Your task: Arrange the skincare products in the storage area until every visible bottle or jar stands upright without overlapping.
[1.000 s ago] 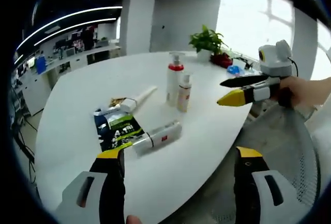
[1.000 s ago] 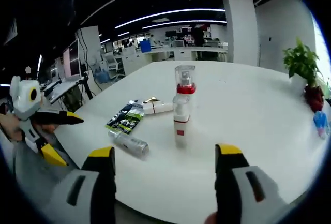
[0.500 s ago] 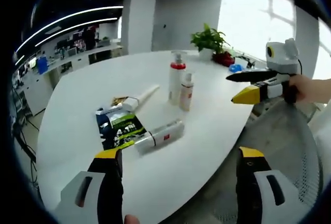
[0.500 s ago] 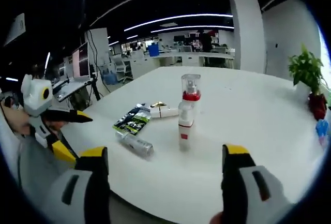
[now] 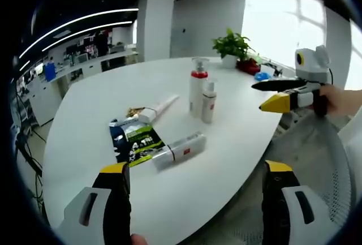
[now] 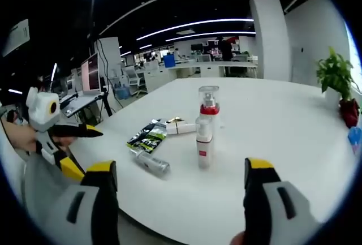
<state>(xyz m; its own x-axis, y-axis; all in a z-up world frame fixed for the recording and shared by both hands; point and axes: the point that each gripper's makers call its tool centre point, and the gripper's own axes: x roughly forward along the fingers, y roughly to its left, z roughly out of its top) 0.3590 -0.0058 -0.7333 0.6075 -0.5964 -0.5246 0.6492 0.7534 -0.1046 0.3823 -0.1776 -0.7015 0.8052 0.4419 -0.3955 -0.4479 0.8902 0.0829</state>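
Observation:
On the white table a pump bottle with a red collar and a smaller white bottle stand upright side by side. A white tube, a dark sachet and a silvery bottle lie flat near them. My left gripper is open above the table's near edge, holding nothing. My right gripper hovers open off the table's right side. In the right gripper view the small bottle stands in front of the pump bottle. My right gripper is open and short of them, with the left gripper open at the left.
A potted plant and a small blue item sit at the table's far end. A mesh chair stands beside the table. Office desks and monitors fill the background. Bare tabletop stretches around the standing bottles.
Both cameras have drifted slightly, so the bottles sit a little differently in each view. Nothing on the table has moved. Both grippers stay open and empty.

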